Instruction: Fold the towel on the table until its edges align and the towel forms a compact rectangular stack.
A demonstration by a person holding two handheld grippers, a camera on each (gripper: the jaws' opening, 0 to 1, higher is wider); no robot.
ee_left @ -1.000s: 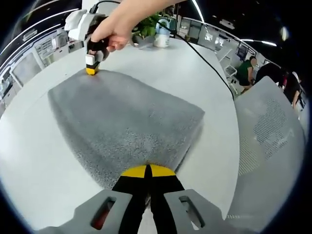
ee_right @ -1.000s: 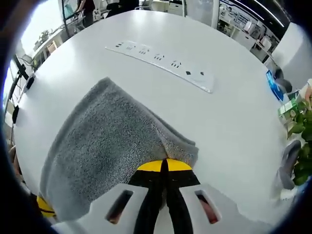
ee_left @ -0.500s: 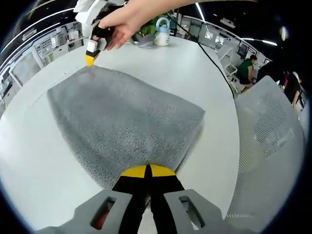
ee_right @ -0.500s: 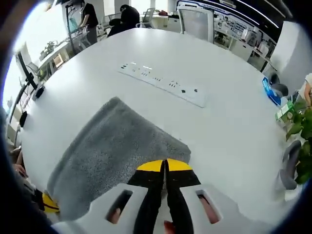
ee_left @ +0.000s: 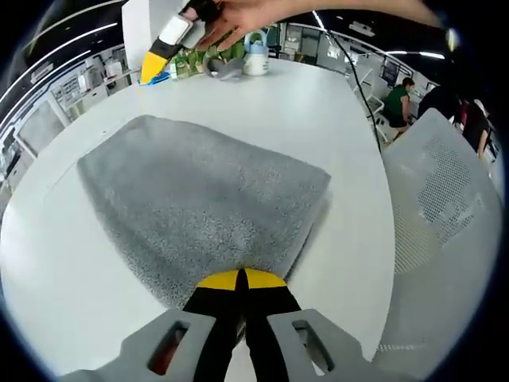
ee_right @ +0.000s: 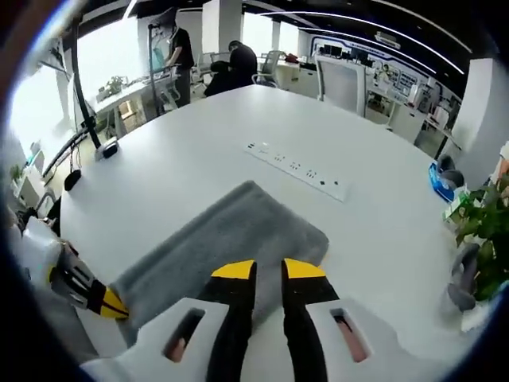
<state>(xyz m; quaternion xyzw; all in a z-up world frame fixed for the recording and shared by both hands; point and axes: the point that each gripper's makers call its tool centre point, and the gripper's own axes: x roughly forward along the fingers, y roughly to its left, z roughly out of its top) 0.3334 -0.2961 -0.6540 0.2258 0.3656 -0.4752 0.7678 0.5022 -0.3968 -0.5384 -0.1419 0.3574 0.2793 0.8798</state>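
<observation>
your left gripper view sits low at the towel's [ee_left: 203, 195] near edge, facing across it. your right gripper view looks down from higher, opposite. both share the towel [ee_right: 231, 235].

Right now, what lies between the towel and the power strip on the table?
Nothing: in the right gripper view, bare white table separates the grey towel from the power strip.

Bright, even light from ceiling strips [ee_left: 413, 54]; the tabletop [ee_right: 199, 151] glares pale near windows, perhaps overexposed. Fisheye bending warps edges; shadows stay soft.
</observation>
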